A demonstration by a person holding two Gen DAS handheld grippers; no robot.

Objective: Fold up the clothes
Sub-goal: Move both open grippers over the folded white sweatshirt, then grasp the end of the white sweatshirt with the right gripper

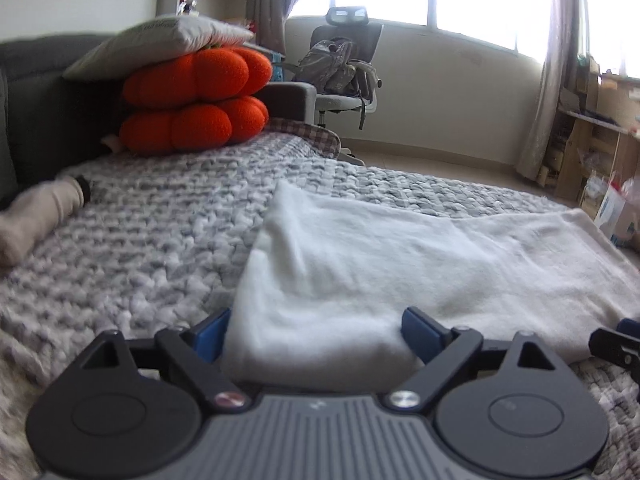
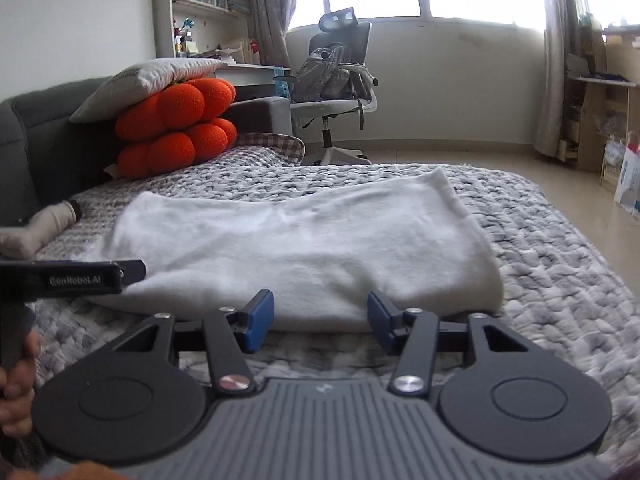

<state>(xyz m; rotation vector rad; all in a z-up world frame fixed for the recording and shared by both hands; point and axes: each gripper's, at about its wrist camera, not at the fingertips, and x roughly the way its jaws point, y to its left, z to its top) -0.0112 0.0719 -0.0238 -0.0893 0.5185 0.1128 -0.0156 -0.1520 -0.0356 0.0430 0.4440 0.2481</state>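
White fleecy cloth, folded into a thick soft slab (image 1: 360,276), lies on the grey chunky-knit blanket (image 1: 140,248) covering the sofa.

Left wrist view: left claw (image 1: 316,332) has its blue pads wide apart, straddling the near left corner of the white cloth; the fabric bulges between them but nothing is clamped. Two stacked orange pumpkin-shaped cushions (image 1: 192,100) sit well beyond the cloth to the far left, a white pillow (image 1: 160,40) on top. A beige rolled sleeve-like item (image 1: 40,216) lies left of the cloth, cut off by the frame edge; can't tell what it is. A tip of the other tool pokes in at the right edge, touching or just beside the cloth's near hem.

Right wrist view: right claw (image 2: 320,320) is also spread apart, pads just short of the cloth's near edge (image 2: 304,248), gripping nothing. The left tool's black body shows at left, with fingers (image 2: 16,376) wrapped on its handle.

Stage: the cloth already lies folded at least once; this fits a further fold coming or a finished fold being released. Can't settle which.

Risks: if a claw closes here it may catch only the top layer, so the stack peels open. It may also snag the loose knit blanket under the hem and drag it along.

Hidden: layer count, the cloth's far side, and the garment type are unreadable; the left view is motion-blurred.
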